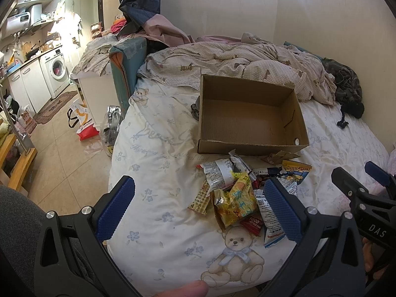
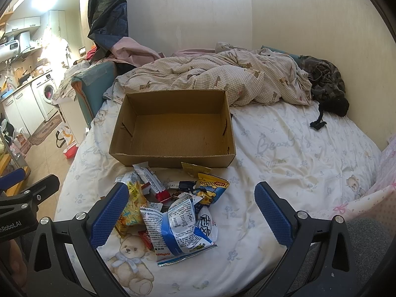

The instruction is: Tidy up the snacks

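A heap of snack packets [image 1: 243,193] [image 2: 170,210] lies on the white bear-print bedsheet, just in front of an empty brown cardboard box [image 1: 250,116] [image 2: 173,126]. On top are a yellow packet [image 1: 235,201] [image 2: 132,206] and a white-and-blue bag [image 2: 178,230]. My left gripper [image 1: 198,205] hovers open over the heap's left part, nothing between its blue pads. My right gripper [image 2: 193,212] stands open above the heap's right part, also holding nothing. The right gripper's black frame [image 1: 361,193] shows at the right edge of the left wrist view.
A rumpled checked quilt [image 1: 235,61] [image 2: 210,74] lies behind the box. Dark clothing [image 1: 346,86] [image 2: 324,81] sits at the far right by the wall. Left of the bed is tiled floor with bags [image 1: 84,121] and a washing machine [image 1: 55,70].
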Tool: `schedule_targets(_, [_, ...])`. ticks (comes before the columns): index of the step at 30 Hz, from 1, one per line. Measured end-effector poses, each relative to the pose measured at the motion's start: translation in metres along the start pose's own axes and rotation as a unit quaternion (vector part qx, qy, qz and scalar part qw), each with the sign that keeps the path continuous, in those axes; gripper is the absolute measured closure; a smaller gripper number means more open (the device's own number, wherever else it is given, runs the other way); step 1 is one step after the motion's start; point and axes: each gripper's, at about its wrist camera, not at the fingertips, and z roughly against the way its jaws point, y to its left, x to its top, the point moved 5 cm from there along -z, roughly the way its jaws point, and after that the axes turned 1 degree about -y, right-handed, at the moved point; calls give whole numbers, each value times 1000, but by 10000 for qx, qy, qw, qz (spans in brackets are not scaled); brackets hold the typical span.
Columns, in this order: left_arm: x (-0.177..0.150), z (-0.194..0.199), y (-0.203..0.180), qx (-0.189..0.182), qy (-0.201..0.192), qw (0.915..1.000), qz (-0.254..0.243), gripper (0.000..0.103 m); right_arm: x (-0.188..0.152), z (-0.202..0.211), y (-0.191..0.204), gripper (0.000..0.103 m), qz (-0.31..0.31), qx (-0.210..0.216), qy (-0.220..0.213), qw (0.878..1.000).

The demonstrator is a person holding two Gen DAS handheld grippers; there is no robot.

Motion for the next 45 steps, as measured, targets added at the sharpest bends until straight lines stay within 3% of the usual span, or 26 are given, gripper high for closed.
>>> schedule_targets(19, [4, -4, 4, 1, 204, 9998, 26, 0, 0, -1, -3, 0, -21, -20, -4, 10000])
schedule_targets(28, [27, -16, 4, 57, 522, 9982, -287, 0, 17, -1, -29, 0, -597, 525, 381, 9961])
schedule_targets(34, [37, -47, 14, 106, 1115, 9935, -206, 0, 7, -46, -42, 0, -618, 516, 1518, 9851])
schedule_targets(39, [29, -77, 19, 68, 1585, 9872, 154, 0, -30, -92, -26, 0, -479, 747, 2841, 9547])
schedule_targets(45, [10, -95, 23, 13, 1916, 9807, 388, 0, -66, -123, 4, 0, 165, 571, 3355, 9401])
